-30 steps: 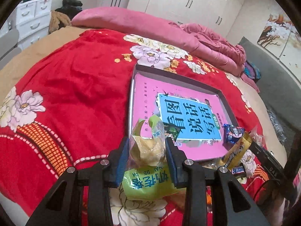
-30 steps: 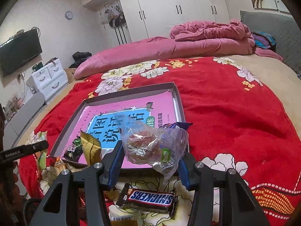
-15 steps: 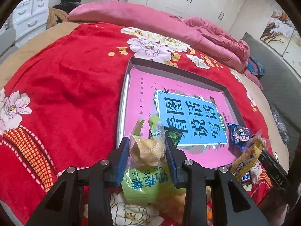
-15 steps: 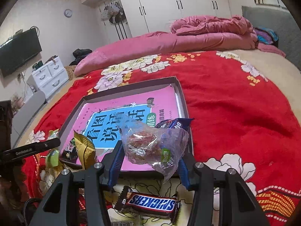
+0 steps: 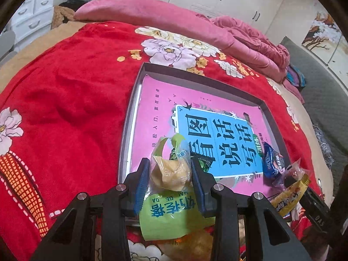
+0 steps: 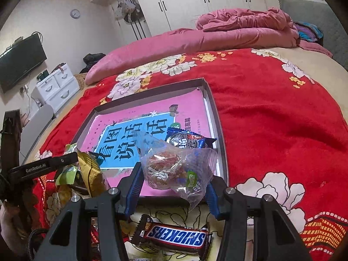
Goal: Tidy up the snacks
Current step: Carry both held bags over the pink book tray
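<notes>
My left gripper [image 5: 170, 169] is shut on a clear and green pastry packet [image 5: 171, 187] and holds it over the near left corner of a shallow grey tray [image 5: 130, 113] lined with a pink and blue book. My right gripper [image 6: 174, 174] is shut on a clear bag with a reddish snack [image 6: 171, 169], over the tray's near right edge [image 6: 221, 148]. A blue Oreo packet [image 6: 189, 141] lies in the tray; it also shows in the left wrist view [image 5: 271, 163]. A Snickers bar [image 6: 174, 237] lies on the red blanket below my right gripper.
A yellow snack packet [image 5: 289, 195] leans at the tray's near edge; it also shows in the right wrist view [image 6: 91, 174]. The tray sits on a red flowered blanket [image 6: 271, 113]. Pink bedding [image 6: 195, 39] lies behind. White drawers [image 6: 56, 87] stand at the left.
Both grippers have moved forward over the tray's near edge, each still gripping its packet. The tray looks nearer in both views.
</notes>
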